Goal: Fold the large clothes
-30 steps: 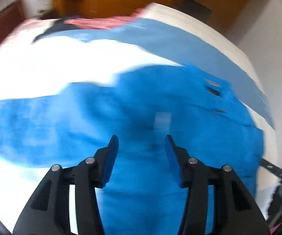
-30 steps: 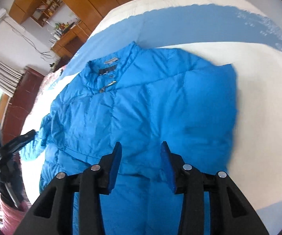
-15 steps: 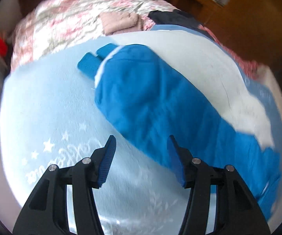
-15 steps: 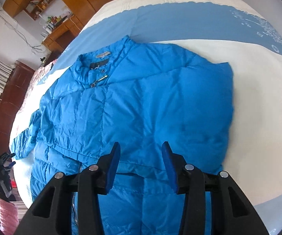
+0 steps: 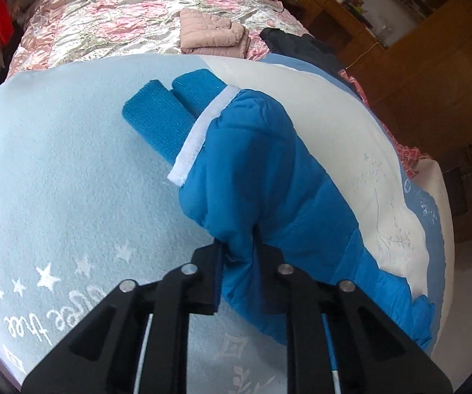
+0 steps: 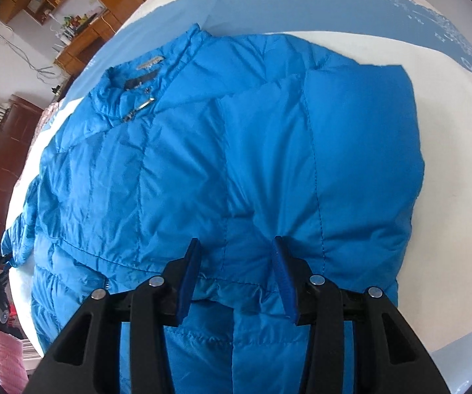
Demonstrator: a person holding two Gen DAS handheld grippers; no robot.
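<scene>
Puffer jacket [image 6: 236,151]: bright blue. Blanket [image 5: 55,197]: pale blue with white stars. Quilt [image 5: 121,10]: pink floral. Folded garment [image 5: 213,32]: dusty pink.

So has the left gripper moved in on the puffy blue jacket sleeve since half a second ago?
Yes. The left gripper has closed onto the blue sleeve; against the white stars on the blanket, it shifted right toward the sleeve.
</scene>
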